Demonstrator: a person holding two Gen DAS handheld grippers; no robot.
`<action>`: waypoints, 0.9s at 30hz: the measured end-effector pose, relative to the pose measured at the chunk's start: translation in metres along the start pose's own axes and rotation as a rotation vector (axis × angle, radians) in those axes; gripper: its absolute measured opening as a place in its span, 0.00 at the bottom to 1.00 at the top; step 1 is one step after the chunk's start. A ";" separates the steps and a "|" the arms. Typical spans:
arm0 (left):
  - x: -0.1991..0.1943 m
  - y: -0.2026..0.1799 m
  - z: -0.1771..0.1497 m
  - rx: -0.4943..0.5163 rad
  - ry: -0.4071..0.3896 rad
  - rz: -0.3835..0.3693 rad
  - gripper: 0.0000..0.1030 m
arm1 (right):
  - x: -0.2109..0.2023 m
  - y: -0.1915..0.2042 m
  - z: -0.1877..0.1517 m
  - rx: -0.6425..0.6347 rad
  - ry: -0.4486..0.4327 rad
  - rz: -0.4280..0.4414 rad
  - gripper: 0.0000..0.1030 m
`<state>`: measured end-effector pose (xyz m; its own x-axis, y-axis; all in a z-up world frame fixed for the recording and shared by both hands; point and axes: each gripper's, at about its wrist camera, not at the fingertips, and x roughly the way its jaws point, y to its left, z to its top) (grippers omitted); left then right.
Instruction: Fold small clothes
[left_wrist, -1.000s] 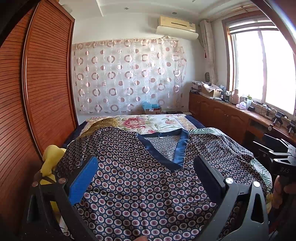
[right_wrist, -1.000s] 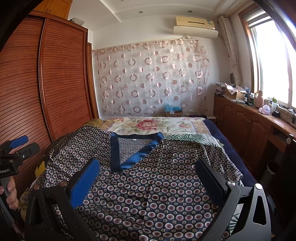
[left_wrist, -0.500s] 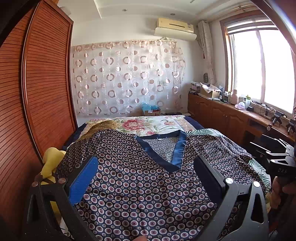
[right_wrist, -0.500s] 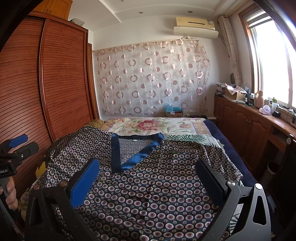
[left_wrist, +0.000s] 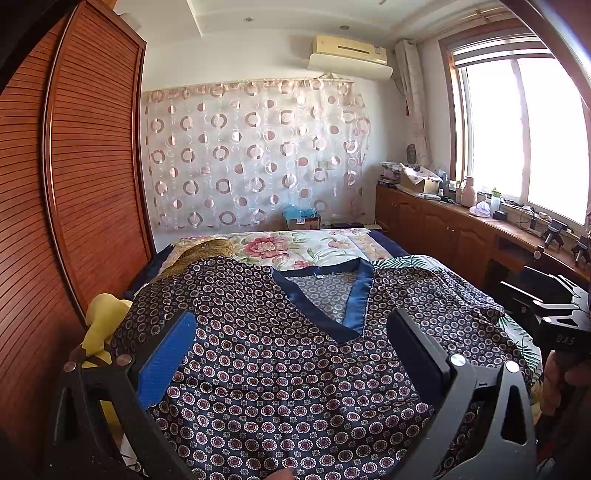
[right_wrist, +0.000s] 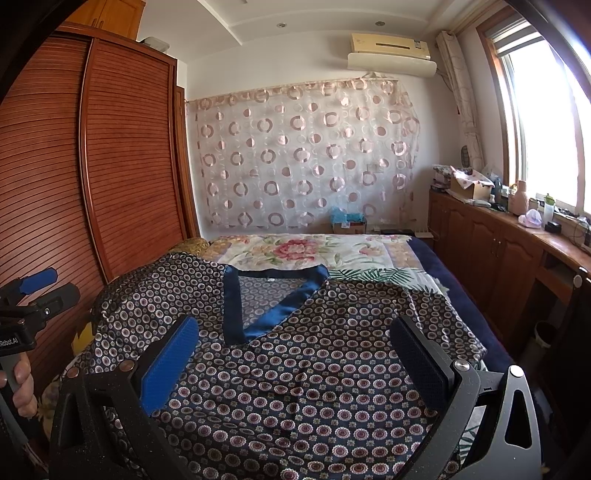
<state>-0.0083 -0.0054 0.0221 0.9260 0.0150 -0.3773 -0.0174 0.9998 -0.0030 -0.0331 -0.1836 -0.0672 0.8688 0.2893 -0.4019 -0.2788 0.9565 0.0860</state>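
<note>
A dark navy top (left_wrist: 280, 373) with small round flower prints and a blue V-neck band (left_wrist: 356, 295) lies spread flat on the bed, neck toward the far end. It also shows in the right wrist view (right_wrist: 314, 376), neck band (right_wrist: 275, 314) left of centre. My left gripper (left_wrist: 291, 343) is open and empty, hovering above the top's left half. My right gripper (right_wrist: 295, 347) is open and empty above the right half. The right gripper's body (left_wrist: 554, 317) shows at the right edge of the left wrist view, the left gripper's body (right_wrist: 33, 295) at the left edge of the right one.
The bed has a floral cover (left_wrist: 295, 247) beyond the top. A wooden louvred wardrobe (left_wrist: 74, 184) runs close along the left. A yellow cloth (left_wrist: 103, 325) lies by the bed's left edge. A low wooden cabinet (right_wrist: 498, 251) with clutter stands under the window on the right.
Both grippers stay open above the top. The views have barely shifted; the top has not moved.
</note>
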 end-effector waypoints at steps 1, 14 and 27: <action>0.000 0.000 0.001 0.000 0.000 -0.001 1.00 | 0.000 0.000 0.000 0.000 0.000 0.000 1.00; 0.000 -0.001 0.000 0.002 -0.001 -0.003 1.00 | 0.004 -0.001 0.000 -0.001 0.003 0.012 1.00; 0.019 0.013 -0.016 -0.019 0.046 0.023 1.00 | 0.021 0.004 -0.004 -0.013 0.008 -0.011 1.00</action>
<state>0.0035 0.0080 0.0001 0.9068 0.0374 -0.4200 -0.0462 0.9989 -0.0109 -0.0178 -0.1741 -0.0786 0.8685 0.2786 -0.4100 -0.2747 0.9590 0.0698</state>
